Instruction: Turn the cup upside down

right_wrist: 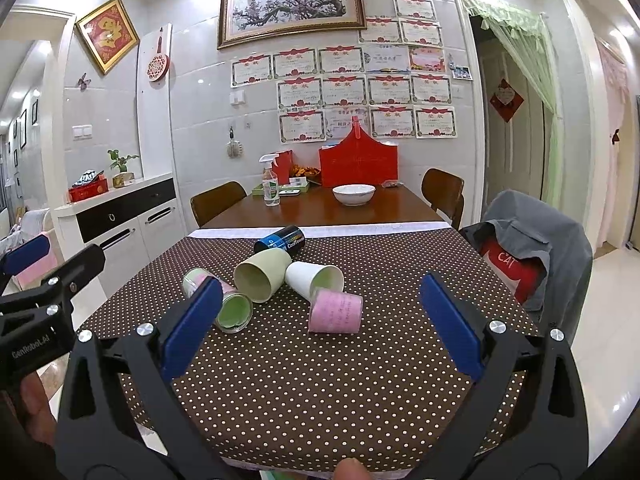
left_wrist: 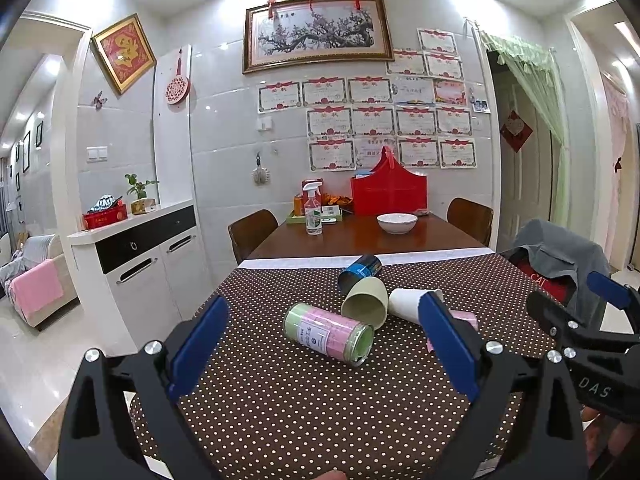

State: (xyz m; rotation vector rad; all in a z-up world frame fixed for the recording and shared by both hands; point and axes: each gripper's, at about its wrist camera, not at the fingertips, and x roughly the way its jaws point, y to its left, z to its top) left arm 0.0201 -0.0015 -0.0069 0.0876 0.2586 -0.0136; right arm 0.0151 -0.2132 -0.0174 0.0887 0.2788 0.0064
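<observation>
Several cups lie on their sides on the dotted brown tablecloth (right_wrist: pixel 320 380): a glass cup with pink and green wrap (left_wrist: pixel 330 330) (right_wrist: pixel 224 304), a pale green cup (left_wrist: pixel 366 304) (right_wrist: pixel 260 274), a white cup (left_wrist: pixel 412 302) (right_wrist: pixel 314 276), a pink cup (right_wrist: pixel 336 312) (left_wrist: pixel 464 320) and a dark blue cup (left_wrist: pixel 360 270) (right_wrist: pixel 280 240). My left gripper (left_wrist: pixel 326 356) is open and empty, short of the glass cup. My right gripper (right_wrist: pixel 320 332) is open and empty, with the pink cup between its fingers' line of sight.
Further back on the wooden table stand a white bowl (left_wrist: pixel 397 222), a spray bottle (left_wrist: pixel 313 210) and a red box (left_wrist: pixel 388 192). Chairs flank the table; one at right carries a grey jacket (right_wrist: pixel 532 248). A white cabinet (left_wrist: pixel 140 264) stands left.
</observation>
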